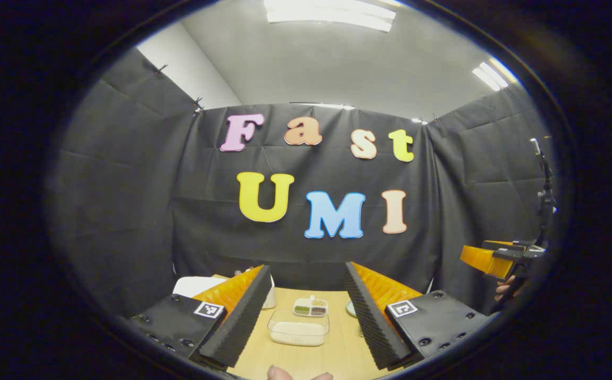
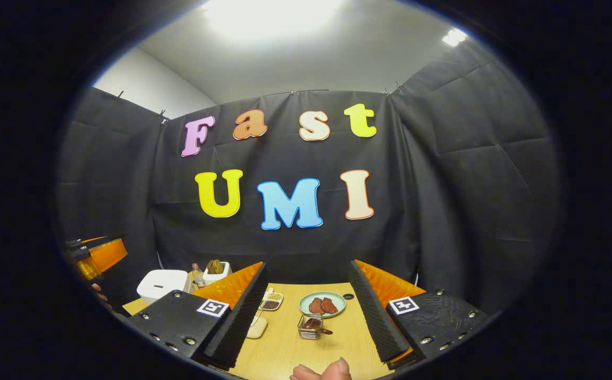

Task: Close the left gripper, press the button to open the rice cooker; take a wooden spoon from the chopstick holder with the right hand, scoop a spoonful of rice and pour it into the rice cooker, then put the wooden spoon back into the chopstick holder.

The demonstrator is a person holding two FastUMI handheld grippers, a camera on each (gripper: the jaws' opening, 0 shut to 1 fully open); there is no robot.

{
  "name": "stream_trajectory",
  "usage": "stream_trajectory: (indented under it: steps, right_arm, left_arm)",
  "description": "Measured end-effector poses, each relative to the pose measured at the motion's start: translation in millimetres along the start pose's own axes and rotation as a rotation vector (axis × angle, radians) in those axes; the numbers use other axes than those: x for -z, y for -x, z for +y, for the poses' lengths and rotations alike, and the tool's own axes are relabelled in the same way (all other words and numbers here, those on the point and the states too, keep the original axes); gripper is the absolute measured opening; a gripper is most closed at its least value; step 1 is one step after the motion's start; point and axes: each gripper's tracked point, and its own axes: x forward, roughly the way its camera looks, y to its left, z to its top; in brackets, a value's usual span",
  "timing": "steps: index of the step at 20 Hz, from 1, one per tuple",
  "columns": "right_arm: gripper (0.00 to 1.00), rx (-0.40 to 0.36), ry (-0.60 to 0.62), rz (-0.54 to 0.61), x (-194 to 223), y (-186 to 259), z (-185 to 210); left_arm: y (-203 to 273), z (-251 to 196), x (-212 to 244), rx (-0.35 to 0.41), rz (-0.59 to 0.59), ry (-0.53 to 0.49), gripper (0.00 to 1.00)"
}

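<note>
White rice cooker (image 2: 162, 285), lid down, at the far left of the wooden table (image 2: 285, 348); rice container (image 1: 298, 328) near centre. Wire chopstick holder (image 2: 311, 326) stands before a plate (image 2: 322, 303) of reddish pieces. Divided dish (image 1: 311, 307) lies beyond the rice. Left gripper (image 1: 306, 316) and right gripper (image 2: 306, 311) both spread wide, empty, above the table. Black cloth walls enclose the booth.

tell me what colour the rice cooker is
White; the rice cooker shows best in the right gripper view, at the table's left end.
</note>
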Motion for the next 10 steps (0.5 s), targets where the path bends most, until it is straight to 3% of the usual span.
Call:
stream_trajectory:
  steps: [3, 10]
  right_arm:
    - [0.94, 0.017, 0.041, -0.006, 2.2, 7.9, 12.5]
    - [0.94, 0.027, 0.056, -0.037, -15.2, 11.3, 32.8]
  left_arm:
    - [2.3, 18.1, 16.4, 0.0, 0.025, 0.011, 0.95]
    - [-6.7, 12.1, -8.9, 0.048, -0.029, -0.008, 0.96]
